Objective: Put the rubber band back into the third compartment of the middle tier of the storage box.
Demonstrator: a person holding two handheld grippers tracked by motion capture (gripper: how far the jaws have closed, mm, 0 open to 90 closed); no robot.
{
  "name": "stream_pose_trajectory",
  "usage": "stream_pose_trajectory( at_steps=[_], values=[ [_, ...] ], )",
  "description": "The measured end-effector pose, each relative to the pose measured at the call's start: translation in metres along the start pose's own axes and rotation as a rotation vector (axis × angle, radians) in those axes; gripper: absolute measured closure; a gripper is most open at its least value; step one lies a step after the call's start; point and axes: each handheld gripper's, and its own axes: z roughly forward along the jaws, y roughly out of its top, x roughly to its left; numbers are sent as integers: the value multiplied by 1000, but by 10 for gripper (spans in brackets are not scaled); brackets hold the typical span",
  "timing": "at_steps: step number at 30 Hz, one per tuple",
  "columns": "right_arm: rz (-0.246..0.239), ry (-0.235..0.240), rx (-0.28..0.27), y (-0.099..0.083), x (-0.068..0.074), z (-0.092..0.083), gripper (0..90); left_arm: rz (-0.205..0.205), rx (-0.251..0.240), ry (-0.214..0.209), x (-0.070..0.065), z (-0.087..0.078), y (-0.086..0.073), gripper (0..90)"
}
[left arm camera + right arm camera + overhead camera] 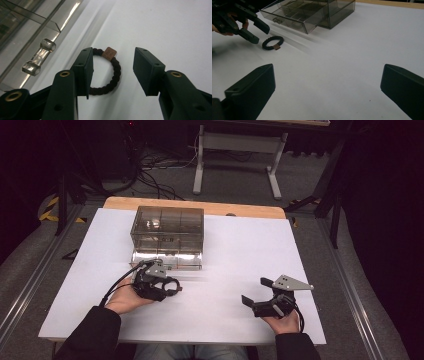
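A: Look at the left gripper (113,72) first. Its jaws are spread, and a dark braided hair tie (110,73) lies flat on the white sheet between them, partly behind the one jaw.

B: Is it pinched?

A: No. The other jaw stands clear of it. There's a small brown tag (110,53) on the far side of the loop.

B: From the right gripper view I see the same tie (272,42), just beside the left gripper's tips (259,32), on the table (342,62).

A: And the right gripper (327,85)?

B: Jaws wide apart, nothing between them but bare white surface. It sits well apart from the tie, held low in the right hand (287,322).

A: Beyond the tie there's a smoky clear drawer box (167,227), with its bottom drawer (294,16) pulled out toward the person. The drawer has a clear bar handle (38,57).

B: The drawer is split into compartments; I can't tell what's in them.

A: The left hand (127,297) rests on the sheet, near the drawer front.
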Motion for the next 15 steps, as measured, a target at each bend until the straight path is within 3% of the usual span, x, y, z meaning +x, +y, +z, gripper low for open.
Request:
stream_pose_trajectory(
  at_steps=[15],
  values=[
    [5,1,6,0,1,0,2,24,85,-43,-3,18,-3,534]
  ],
)
